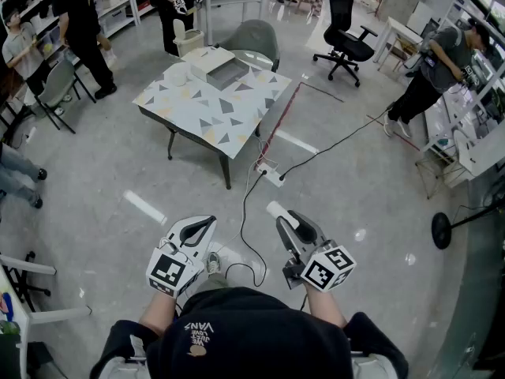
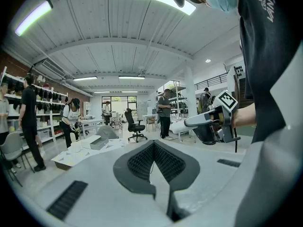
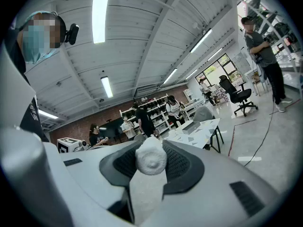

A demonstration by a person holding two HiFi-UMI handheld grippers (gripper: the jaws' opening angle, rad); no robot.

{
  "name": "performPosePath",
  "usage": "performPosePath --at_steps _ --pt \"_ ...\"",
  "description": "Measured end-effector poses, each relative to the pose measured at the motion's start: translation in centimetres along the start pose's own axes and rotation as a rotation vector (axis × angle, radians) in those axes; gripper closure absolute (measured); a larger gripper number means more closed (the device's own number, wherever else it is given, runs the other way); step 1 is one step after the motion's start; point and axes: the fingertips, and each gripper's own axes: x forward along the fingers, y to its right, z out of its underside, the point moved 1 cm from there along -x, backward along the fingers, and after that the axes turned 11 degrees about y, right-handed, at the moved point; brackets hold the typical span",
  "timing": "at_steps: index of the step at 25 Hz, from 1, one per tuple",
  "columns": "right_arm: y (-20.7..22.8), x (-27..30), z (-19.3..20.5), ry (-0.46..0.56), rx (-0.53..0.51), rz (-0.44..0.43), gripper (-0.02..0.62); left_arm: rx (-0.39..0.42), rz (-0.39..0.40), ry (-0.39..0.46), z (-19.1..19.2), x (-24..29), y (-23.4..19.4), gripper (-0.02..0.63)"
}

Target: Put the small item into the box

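Note:
A small white rolled item (image 3: 151,160) sits pinched between the pads of my right gripper (image 3: 150,148). In the head view the same item (image 1: 273,208) sticks out of the right gripper's (image 1: 282,221) tips, low over the floor in front of the person. My left gripper (image 1: 210,221) is held beside it, jaws together with nothing between them (image 2: 152,144). The open grey box (image 1: 226,73) stands on the far side of the patterned table (image 1: 205,113), well ahead of both grippers. That box (image 3: 191,126) also shows in the right gripper view.
A power strip (image 1: 271,174) and black cables (image 1: 246,212) lie on the floor between me and the table. A white cup (image 1: 177,74) and a flat lid (image 1: 208,57) sit by the box. A grey chair (image 1: 256,42), a black office chair (image 1: 345,34) and several people stand around.

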Motion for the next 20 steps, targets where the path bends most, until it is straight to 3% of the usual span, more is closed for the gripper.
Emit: performPosePath --at_steps 10,20 --pt "-0.5 4.7 0.3 0.016 -0.009 -0.002 0.466 -0.017 0.008 0.005 0.4 0.5 -4.2 0.600" --pt "-0.4 11.9 1.1 0.045 0.014 0.058 0.465 -0.025 0.047 0.001 1.0 1.4 -12.3 0.600"
